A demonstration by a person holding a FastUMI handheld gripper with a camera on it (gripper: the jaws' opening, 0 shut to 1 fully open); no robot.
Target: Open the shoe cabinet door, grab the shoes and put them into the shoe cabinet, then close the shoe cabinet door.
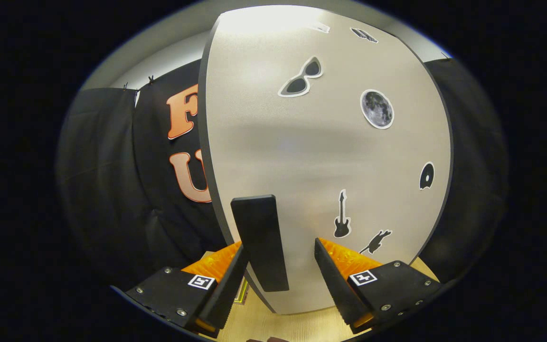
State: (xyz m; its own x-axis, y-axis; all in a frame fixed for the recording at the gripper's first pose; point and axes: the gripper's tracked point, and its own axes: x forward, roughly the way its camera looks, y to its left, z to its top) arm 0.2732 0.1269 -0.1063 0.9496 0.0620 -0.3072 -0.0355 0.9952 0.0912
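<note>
Here, door: the shoe cabinet door [321,156] stands directly ahead of the fingers.
Handle: a dark bar handle [259,242] rises between the fingers, near the door's left edge.
Gripper [280,266]: jaws spread, a gap visible beside the handle.
Room: black cloth wall [112,180] left of the door edge; wooden floor [297,325] below.
Markings: stickers only, including sunglasses [301,78], moon [377,109] and guitar [342,216]; no readable writing.

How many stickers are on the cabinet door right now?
7 on the cabinet door: two partial at the top, sunglasses, moon, disc, two guitars. Handle sits between the open hand-held gripper fingers.
</note>
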